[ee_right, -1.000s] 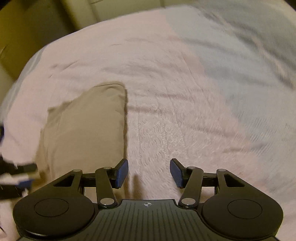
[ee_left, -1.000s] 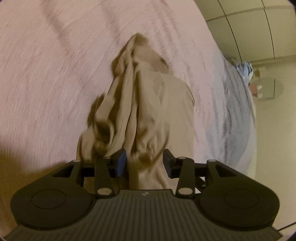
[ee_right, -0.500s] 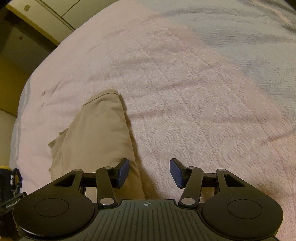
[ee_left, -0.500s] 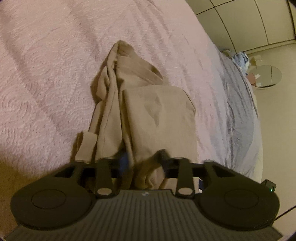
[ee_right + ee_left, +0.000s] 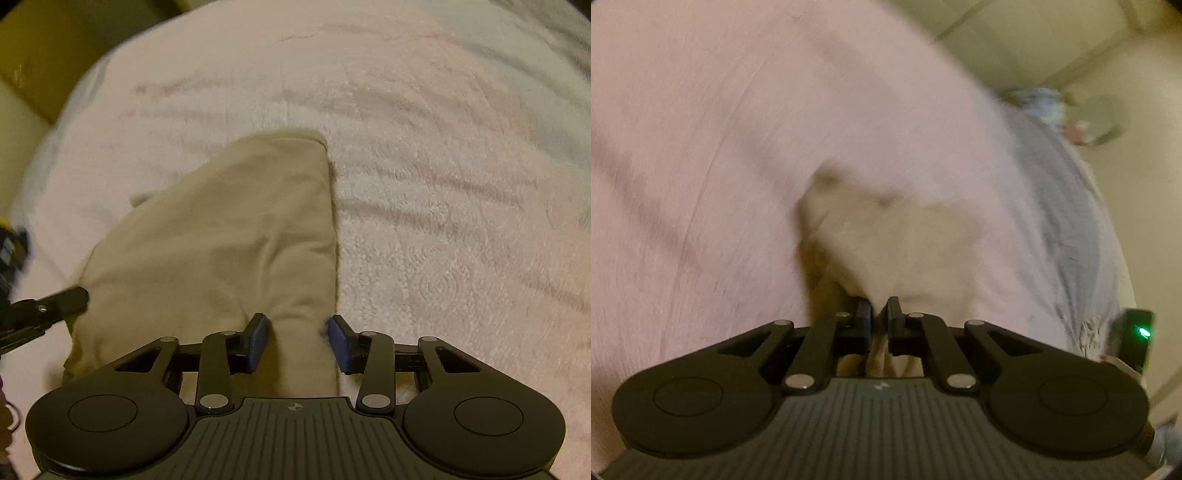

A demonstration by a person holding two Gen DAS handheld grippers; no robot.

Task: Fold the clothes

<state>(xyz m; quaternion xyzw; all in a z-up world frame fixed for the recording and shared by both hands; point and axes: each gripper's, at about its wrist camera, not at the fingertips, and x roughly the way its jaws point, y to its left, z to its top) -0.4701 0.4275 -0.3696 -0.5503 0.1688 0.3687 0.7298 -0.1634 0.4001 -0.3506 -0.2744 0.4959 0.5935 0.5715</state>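
Note:
A beige garment [image 5: 236, 236] lies partly folded on the pink bedspread [image 5: 443, 221]. In the left wrist view, blurred by motion, my left gripper [image 5: 879, 314] is shut on a bunched edge of the beige garment [image 5: 897, 243], which trails away from the jaws. In the right wrist view my right gripper [image 5: 298, 339] is open, straddling the garment's near right edge, with cloth between its blue pads [image 5: 258, 341]. The left gripper's black finger [image 5: 62, 299] shows at the garment's left side.
The bedspread [image 5: 701, 166] turns grey-blue [image 5: 1067, 206] toward the bed's right edge. Beyond it are pale floor, a round mirror-like object [image 5: 1104, 118] and a small heap of blue cloth [image 5: 1041, 103]. Dark yellow furniture [image 5: 55, 44] stands past the bed's far left.
My left gripper has closed on the garment's edge and is moving fast, blurring its view. My right gripper has shifted left over the garment's right edge, with its jaws narrowed.

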